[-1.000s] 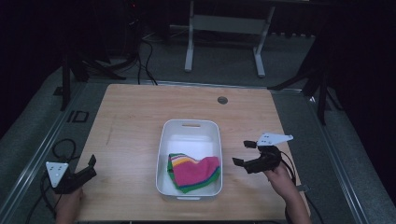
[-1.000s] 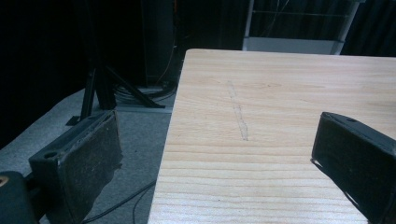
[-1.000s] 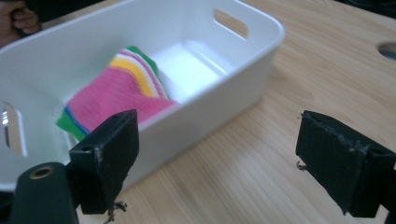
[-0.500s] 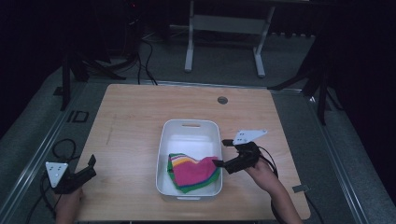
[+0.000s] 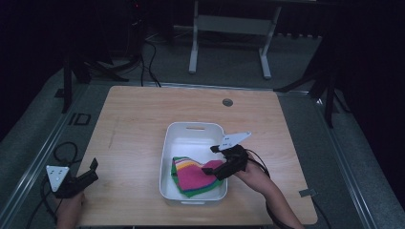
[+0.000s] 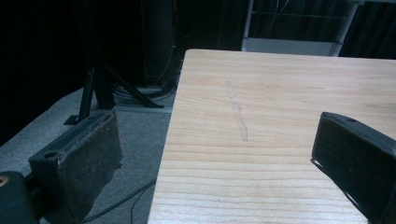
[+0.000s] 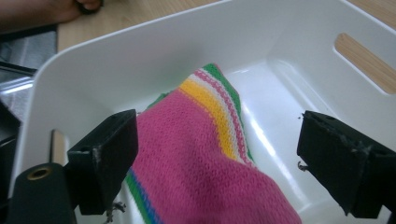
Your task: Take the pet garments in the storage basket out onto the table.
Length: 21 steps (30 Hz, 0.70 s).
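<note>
The right tongs hang released over the white tub, jaws wide apart either side of the folded striped cloth lying just below and between them. The left tongs, also released, sit well apart near the desk corner.

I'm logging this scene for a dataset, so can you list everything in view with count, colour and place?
Table: one, light wood, centre of the high view.
Bin: one, white, on the table right of centre.
Knitted cloth: one, pink with yellow, white and green stripes, in the bin's near end.
Grommet: one, grey, far side of the table.
Left gripper: one, black, open, near-left table corner.
Right gripper: one, black, open, over the cloth.
</note>
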Tool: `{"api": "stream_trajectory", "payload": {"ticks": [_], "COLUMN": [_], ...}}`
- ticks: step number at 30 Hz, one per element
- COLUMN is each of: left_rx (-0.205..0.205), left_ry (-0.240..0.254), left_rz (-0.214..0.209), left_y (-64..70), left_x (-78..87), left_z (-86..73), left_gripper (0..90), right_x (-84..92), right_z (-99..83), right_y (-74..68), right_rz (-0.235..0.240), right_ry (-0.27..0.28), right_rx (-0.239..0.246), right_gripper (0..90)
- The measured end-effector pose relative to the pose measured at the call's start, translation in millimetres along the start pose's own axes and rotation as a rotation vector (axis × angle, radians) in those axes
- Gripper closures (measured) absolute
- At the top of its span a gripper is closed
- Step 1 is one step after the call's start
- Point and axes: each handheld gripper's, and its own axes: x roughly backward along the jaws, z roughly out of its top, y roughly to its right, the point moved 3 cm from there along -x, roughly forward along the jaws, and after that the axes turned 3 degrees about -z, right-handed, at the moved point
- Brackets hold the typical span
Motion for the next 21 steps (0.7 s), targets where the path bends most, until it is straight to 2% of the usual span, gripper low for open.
{"api": "stream_trajectory", "payload": {"ticks": [3,4,7,8,16,21], "left_rx": [0.002,0.002,0.002,0.002,0.005,0.006], "left_ry": [-0.001,-0.002,-0.001,-0.001,-0.001,-0.001], "left_rz": [0.000,-0.001,-0.001,-0.001,-0.003,-0.004], "left_y": [-0.3,-0.4,-0.4,-0.4,-0.7,-0.8], "left_x": [0.2,0.2,0.2,0.2,0.2,0.2], "left_z": [0.1,0.1,0.1,0.1,0.1,0.2], "left_gripper": [2.2,2.2,2.2,2.2,2.2,2.2], "right_x": [-9.7,-16.5,-25.6,-25.6,-43.4,-52.5], "right_z": [2.0,2.3,2.5,2.5,0.5,-2.0], "right_y": [-2.7,-4.4,-6.5,-6.5,-11.4,-13.8], "right_rz": [0.017,0.006,0.009,0.009,0.020,0.053], "right_ry": [-0.028,-0.064,-0.107,-0.107,-0.209,-0.283], "right_rx": [0.012,0.030,0.047,0.047,0.098,0.108], "right_gripper": [12.4,12.4,12.3,12.3,13.4,17.2]}}
